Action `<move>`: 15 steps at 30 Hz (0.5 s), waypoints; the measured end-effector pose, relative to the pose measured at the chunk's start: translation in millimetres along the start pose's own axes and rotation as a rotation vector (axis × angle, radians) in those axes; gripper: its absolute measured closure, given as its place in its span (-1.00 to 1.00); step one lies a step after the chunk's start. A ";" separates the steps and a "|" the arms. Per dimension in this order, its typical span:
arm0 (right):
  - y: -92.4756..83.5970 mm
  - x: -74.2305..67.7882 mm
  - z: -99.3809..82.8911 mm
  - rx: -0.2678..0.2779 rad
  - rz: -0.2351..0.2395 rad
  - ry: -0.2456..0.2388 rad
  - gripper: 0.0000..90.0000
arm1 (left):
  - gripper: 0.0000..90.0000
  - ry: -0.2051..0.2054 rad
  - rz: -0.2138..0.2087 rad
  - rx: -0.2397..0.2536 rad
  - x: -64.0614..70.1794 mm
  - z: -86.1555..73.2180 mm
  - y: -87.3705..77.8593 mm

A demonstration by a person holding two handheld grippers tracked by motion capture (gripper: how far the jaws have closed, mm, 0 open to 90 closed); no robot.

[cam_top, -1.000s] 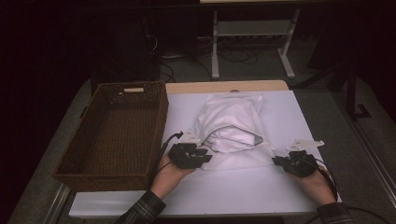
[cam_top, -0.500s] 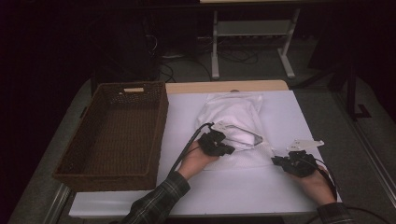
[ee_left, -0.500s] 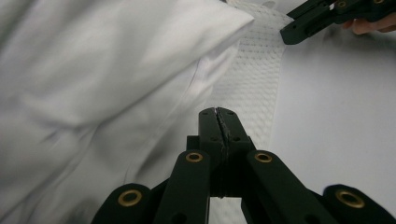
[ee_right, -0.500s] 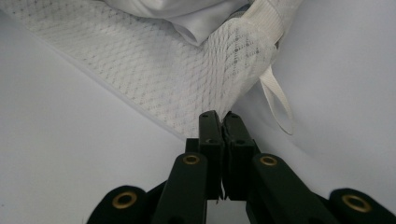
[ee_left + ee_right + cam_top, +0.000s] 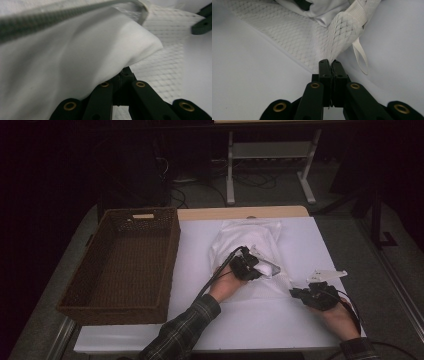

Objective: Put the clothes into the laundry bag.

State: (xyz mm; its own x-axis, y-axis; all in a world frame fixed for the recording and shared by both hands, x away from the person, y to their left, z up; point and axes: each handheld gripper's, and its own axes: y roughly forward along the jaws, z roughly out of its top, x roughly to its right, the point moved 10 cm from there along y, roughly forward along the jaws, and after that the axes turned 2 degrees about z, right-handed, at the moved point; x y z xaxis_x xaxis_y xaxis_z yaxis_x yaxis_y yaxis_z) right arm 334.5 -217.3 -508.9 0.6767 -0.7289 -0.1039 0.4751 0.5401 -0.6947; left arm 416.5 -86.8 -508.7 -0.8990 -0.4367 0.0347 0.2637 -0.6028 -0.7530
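Note:
A white mesh bag point(image 5: 250, 235) with white cloth point(image 5: 75, 57) inside lies mid-table. My left gripper point(image 5: 248, 265) sits at the bag's open mouth, its jaws closed on a fold of the cloth point(image 5: 322, 12), which drapes over the left gripper point(image 5: 123, 73) tips. The bag's banded rim point(image 5: 62, 15) arches above it. To the right, my right gripper point(image 5: 300, 292) is shut on the mesh edge; in the right gripper view the right gripper point(image 5: 330, 63) pinches the netting point(image 5: 307, 37) beside a white strap loop point(image 5: 360, 57).
A large brown wicker basket point(image 5: 125, 260) stands along the table's left side. The white tabletop point(image 5: 260, 325) runs bare in front of the bag. Behind the table are a metal stand point(image 5: 270, 155) and cables on the floor.
My left gripper has moved from the bag's left front corner rightwards and forwards into the bag's mouth, onto the cloth. The right gripper has kept its hold in place.

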 end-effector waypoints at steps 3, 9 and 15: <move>-0.4 -1.9 -1.3 -0.006 0.008 -0.003 0.97 | 1.00 -0.002 0.017 0.002 -5.6 1.6 1.2; -5.7 -7.5 -14.9 -0.027 0.026 -0.010 0.98 | 1.00 -0.038 0.049 0.016 -21.6 5.2 6.5; -14.0 -7.9 -24.2 -0.029 0.031 0.005 0.98 | 1.00 -0.026 0.074 0.022 -26.3 11.0 11.3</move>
State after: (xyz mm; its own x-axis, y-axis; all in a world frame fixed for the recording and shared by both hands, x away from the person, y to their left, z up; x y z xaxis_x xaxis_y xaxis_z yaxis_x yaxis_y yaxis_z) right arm 308.9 -229.3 -515.6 0.6880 -0.7141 -0.1292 0.4372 0.5501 -0.7115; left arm 447.0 -89.5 -510.9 -0.8676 -0.4973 -0.0030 0.3368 -0.5830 -0.7394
